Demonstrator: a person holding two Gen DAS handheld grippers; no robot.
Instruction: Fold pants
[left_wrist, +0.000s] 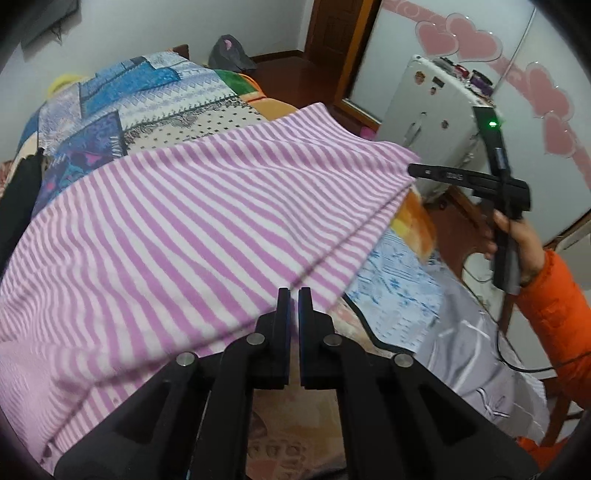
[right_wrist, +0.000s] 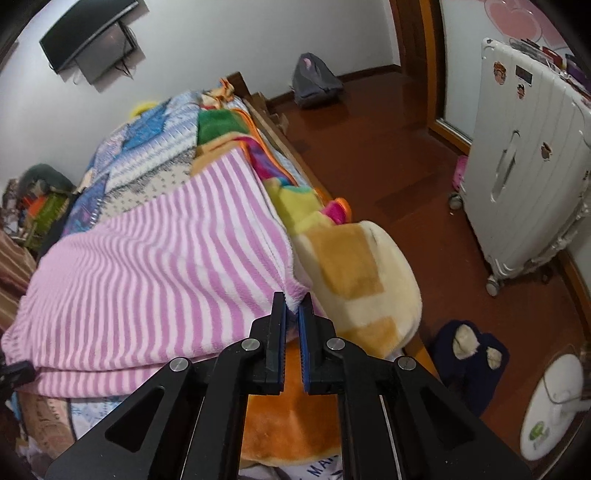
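Observation:
The pink-and-white striped pants (left_wrist: 177, 229) lie spread on the bed, folded in layers. My left gripper (left_wrist: 294, 295) is shut on their near edge. In the right wrist view the pants (right_wrist: 155, 266) show stacked layers at the near left. My right gripper (right_wrist: 292, 301) is shut on the pants' near right corner. The right gripper also shows in the left wrist view (left_wrist: 417, 170), held by a hand in an orange sleeve, at the pants' far right corner.
A patterned blue quilt (left_wrist: 147, 96) covers the bed behind the pants. An orange and cream blanket (right_wrist: 354, 273) hangs off the bed's right side. A white suitcase (right_wrist: 524, 177) stands on the red-brown floor. Dark slippers (right_wrist: 469, 358) and a white fan base (right_wrist: 554, 406) lie near right.

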